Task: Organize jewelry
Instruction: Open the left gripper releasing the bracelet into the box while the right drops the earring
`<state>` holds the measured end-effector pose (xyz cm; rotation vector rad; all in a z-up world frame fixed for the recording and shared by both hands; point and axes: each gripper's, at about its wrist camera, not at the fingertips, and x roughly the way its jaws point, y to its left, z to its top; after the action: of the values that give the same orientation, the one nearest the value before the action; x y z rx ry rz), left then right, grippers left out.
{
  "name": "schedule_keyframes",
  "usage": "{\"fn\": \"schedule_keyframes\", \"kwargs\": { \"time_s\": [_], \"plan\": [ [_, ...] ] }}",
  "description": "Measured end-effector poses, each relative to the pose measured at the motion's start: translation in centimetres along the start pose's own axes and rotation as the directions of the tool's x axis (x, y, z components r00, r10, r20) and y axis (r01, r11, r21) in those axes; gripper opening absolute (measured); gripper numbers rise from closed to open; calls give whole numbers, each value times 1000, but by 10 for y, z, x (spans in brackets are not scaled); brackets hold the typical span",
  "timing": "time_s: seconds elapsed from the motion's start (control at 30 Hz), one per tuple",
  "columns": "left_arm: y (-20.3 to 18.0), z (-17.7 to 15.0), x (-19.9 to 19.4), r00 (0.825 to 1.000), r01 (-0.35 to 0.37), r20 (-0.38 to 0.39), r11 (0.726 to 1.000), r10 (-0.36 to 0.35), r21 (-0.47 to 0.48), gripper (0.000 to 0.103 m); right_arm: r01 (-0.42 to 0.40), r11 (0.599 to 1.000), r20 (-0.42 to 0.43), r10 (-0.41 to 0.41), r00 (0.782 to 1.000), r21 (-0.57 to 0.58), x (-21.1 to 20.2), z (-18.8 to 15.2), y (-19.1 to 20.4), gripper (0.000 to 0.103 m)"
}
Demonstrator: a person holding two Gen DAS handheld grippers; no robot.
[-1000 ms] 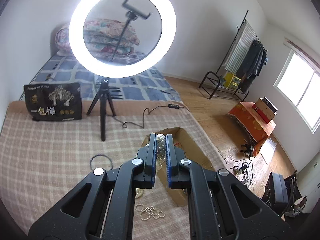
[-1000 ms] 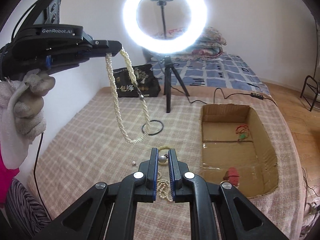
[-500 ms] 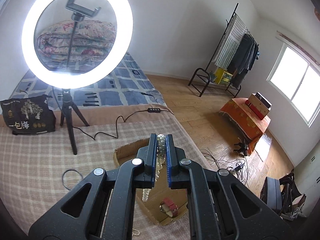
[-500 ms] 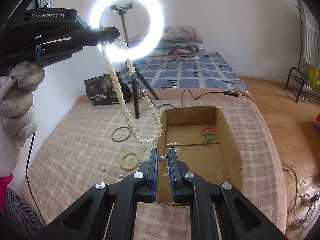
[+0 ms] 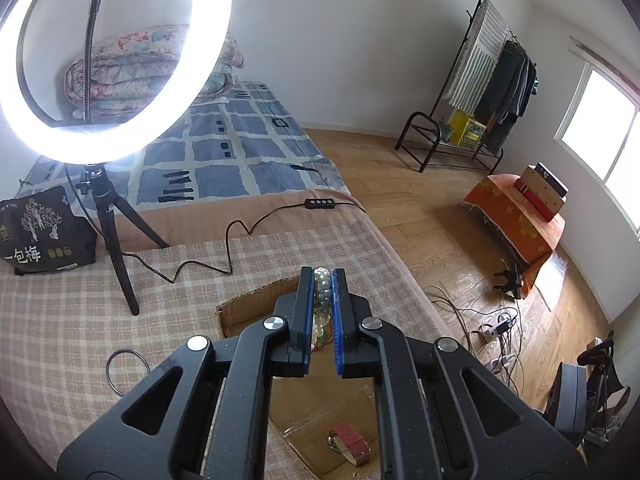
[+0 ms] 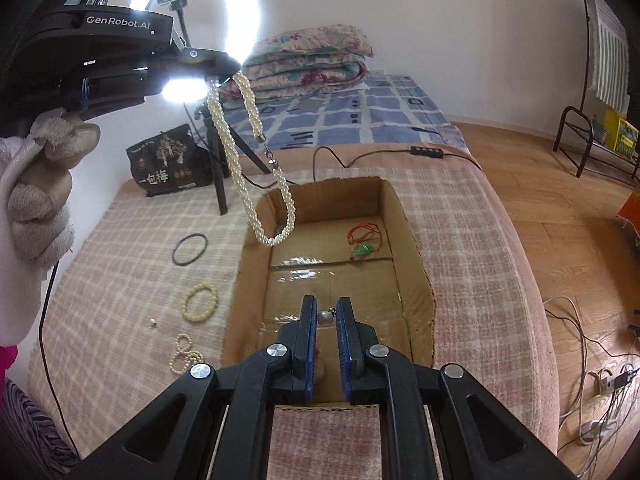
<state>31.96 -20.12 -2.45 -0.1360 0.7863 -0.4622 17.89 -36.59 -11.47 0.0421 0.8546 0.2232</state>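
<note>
My left gripper (image 5: pixel 323 276) is shut on a twisted pearl necklace (image 6: pixel 240 168); in the right wrist view the gripper (image 6: pixel 218 64) holds it high, its loop hanging over the far left corner of the open cardboard box (image 6: pixel 412 240). My right gripper (image 6: pixel 326 312) is shut on a small silver bead pendant (image 6: pixel 323 317) above the box's near end. A red cord with a green charm (image 6: pixel 362 246) lies inside the box, and a red watch (image 5: pixel 352 442) shows in the left wrist view.
On the checked blanket left of the box lie a black ring (image 6: pixel 190 249), a cream bead bracelet (image 6: pixel 200 302) and a small pearl strand (image 6: pixel 185 354). A ring light on a tripod (image 5: pixel 116 236), its cable and a black bag (image 6: pixel 168 160) stand behind.
Both grippers moved right, from above the blanket to above the box. The pearl necklace swung along with the left gripper and now hangs over the box's corner.
</note>
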Motion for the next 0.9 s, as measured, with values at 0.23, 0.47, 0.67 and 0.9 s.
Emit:
{"fn": "schedule_keyframes", "kwargs": {
  "time_s": [0.23,0.47,0.67,0.9],
  "plan": [
    [4,-5,27,999,-20,-42,1000,20,5,6,3,1000,-33,-3,999,11,10,-8,-13,8],
    [4,-10,37,997,-28,-69,1000,29,9,9,-5,1000,-50,5,999,8,15,-11,-15,19],
    [4,-12,29,998,-41,-42,999,42,17,47,2,1000,9,-2,1000,-19,6,-11,-4,87],
    [5,-15,21,998,-45,-49,998,46,33,47,16,997,25,-14,1000,-80,1,-10,13,95]
  ]
}}
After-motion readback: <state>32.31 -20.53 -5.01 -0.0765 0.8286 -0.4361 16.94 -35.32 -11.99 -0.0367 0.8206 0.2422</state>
